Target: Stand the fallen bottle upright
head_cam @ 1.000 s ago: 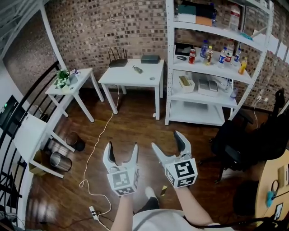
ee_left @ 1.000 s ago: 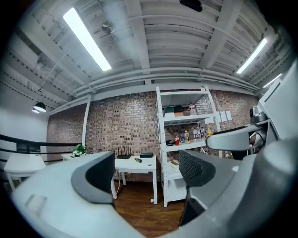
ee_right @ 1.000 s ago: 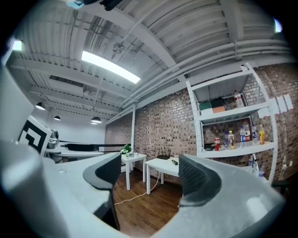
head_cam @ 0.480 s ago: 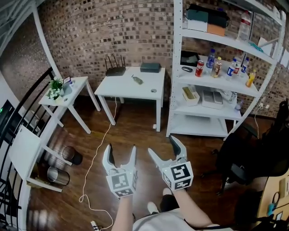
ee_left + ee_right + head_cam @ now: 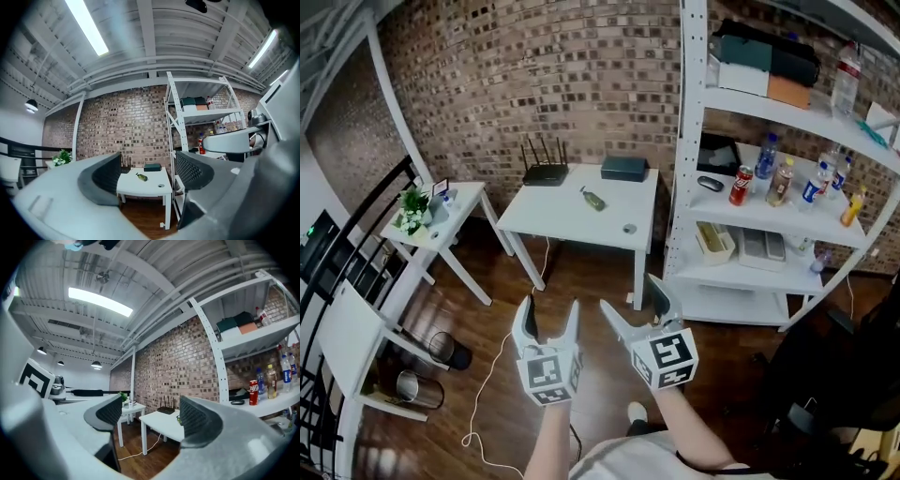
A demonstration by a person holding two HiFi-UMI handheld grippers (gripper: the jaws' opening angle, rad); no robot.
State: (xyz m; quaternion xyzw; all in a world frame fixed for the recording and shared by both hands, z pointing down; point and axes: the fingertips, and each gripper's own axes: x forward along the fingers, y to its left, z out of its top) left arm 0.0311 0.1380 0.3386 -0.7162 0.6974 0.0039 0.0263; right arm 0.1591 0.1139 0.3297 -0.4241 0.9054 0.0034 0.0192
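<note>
Head view: small greenish bottle [image 5: 592, 198] lies flat on the white square table [image 5: 572, 223], well apart from left gripper [image 5: 547, 314] and right gripper [image 5: 630, 298].
Left gripper view: jaws closing on nothing. If too narrow on arrival, they could nudge the bottle into rolling off.
Right gripper view: jaws spread, empty.

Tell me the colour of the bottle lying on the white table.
Olive green; the bottle shows best in the left gripper view.

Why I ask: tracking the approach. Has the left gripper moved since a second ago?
Yes. The left gripper is nearer the white table: less floor shows between it and the table's legs. Its jaws are closing, empty.
</note>
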